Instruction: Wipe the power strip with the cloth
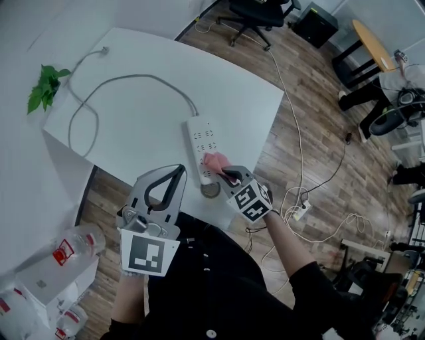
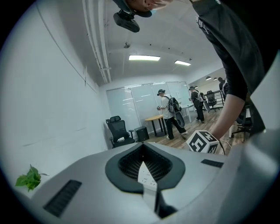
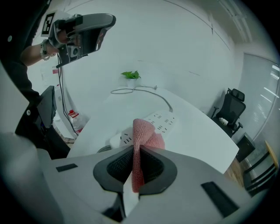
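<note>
A white power strip (image 1: 204,145) lies on the white table (image 1: 133,113) near its front right edge, with a grey cable (image 1: 126,80) looping off to the far left. My right gripper (image 1: 226,174) is shut on a pink cloth (image 1: 214,161), which rests on the strip's near end. In the right gripper view the cloth (image 3: 141,144) stands pinched in the right gripper (image 3: 136,153), with the power strip (image 3: 159,121) just beyond. My left gripper (image 1: 178,170) hovers over the table's front edge, left of the strip, shut on nothing. The left gripper (image 2: 144,153) points up into the room.
A small green plant (image 1: 45,85) sits at the table's far left corner. A round grey disc (image 1: 211,191) lies by the strip's near end. Plastic bottles and boxes (image 1: 63,255) stand on the floor at lower left. Floor cables (image 1: 299,206) and an office chair (image 1: 255,13) are to the right and behind.
</note>
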The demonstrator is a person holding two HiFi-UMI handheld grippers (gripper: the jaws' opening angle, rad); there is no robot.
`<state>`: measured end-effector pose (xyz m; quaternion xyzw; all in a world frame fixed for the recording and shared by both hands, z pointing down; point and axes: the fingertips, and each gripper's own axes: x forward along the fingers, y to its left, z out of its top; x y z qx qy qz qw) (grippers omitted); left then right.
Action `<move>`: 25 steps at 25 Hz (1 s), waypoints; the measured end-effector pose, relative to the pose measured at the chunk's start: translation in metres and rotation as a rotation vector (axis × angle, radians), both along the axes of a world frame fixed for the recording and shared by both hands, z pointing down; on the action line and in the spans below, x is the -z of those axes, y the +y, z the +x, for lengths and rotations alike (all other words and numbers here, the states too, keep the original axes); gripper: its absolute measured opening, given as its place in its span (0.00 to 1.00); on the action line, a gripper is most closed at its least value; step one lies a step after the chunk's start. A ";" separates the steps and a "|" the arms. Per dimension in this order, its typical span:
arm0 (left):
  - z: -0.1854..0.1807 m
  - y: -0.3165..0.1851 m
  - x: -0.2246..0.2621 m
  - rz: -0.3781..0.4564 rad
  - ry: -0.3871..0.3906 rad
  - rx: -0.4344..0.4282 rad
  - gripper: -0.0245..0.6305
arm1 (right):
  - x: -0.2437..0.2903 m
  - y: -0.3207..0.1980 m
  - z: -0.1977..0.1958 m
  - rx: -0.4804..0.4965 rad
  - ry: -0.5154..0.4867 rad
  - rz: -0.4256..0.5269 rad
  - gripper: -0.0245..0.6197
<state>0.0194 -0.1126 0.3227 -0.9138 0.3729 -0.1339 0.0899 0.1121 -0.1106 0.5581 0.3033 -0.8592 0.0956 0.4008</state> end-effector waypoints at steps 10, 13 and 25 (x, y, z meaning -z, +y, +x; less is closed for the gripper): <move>0.019 0.000 -0.001 0.002 0.003 -0.055 0.06 | -0.001 0.021 0.001 -0.015 -0.015 -0.012 0.11; 0.021 -0.001 -0.001 -0.001 0.004 -0.057 0.06 | -0.001 0.021 0.001 -0.013 -0.004 -0.010 0.12; 0.019 -0.001 0.003 0.006 0.011 -0.044 0.06 | 0.024 0.007 0.019 -0.062 0.027 0.050 0.12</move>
